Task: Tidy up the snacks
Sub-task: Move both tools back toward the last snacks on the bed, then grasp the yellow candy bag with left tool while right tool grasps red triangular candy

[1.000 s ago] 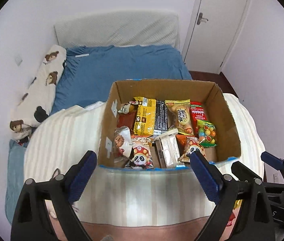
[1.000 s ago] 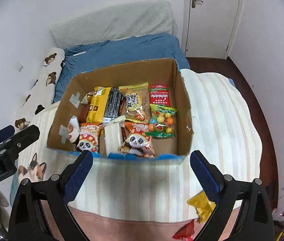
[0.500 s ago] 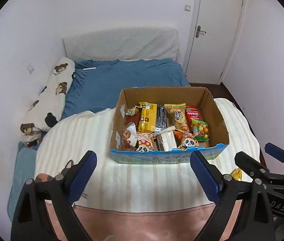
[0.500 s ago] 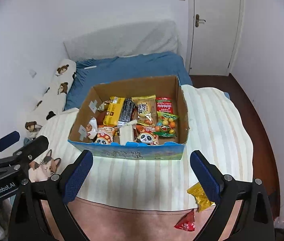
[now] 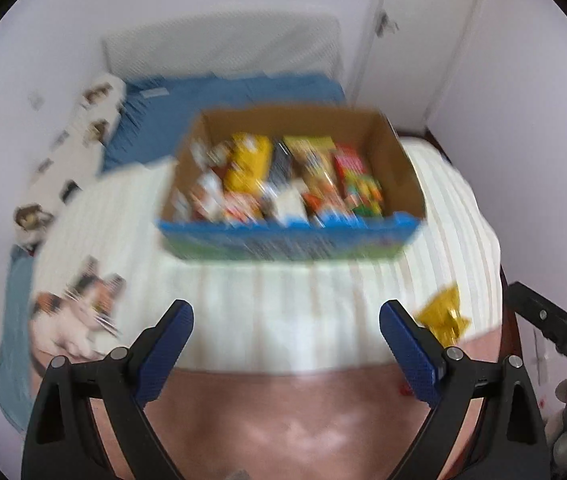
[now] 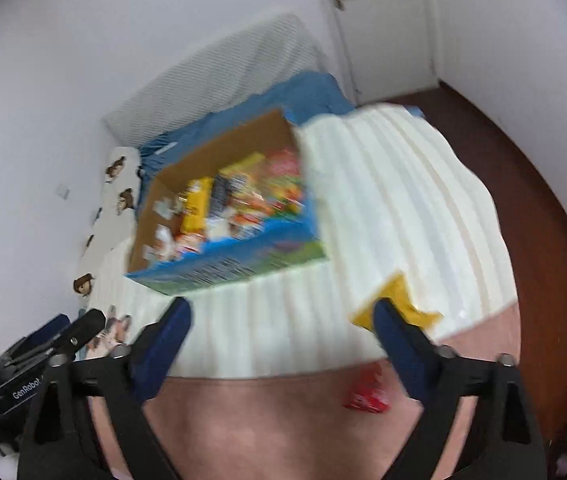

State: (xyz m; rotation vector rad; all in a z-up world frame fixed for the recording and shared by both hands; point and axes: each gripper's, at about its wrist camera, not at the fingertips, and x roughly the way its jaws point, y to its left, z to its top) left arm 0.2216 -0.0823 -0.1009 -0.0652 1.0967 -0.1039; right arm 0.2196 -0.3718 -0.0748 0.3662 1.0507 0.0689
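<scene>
An open cardboard box [image 5: 403, 168] [image 6: 187, 168] with several snack packs in it sits on a white striped blanket [image 5: 283, 300] [image 6: 403, 208] on the bed. A yellow snack packet [image 5: 445, 314] [image 6: 401, 300] lies on the blanket near its front right edge. A red snack packet [image 6: 365, 396] lies on the pink sheet below it. My left gripper [image 5: 285, 338] is open and empty, well short of the box. My right gripper [image 6: 281, 334] is open and empty, its right finger just in front of the yellow packet. Both views are blurred.
A blue mattress [image 5: 223, 92] and a grey headboard cushion [image 5: 223, 48] lie behind the box. A bear-print pillow [image 5: 83, 120] runs along the left wall. A cat-print cloth [image 5: 75, 312] lies at the left. A door [image 5: 423, 40] and dark wooden floor [image 6: 543, 200] are at the right.
Both grippers have pulled back from the box, which looks smaller and farther. The right view has swung right and tilted, bringing the yellow and red packets closer. Both stay open.
</scene>
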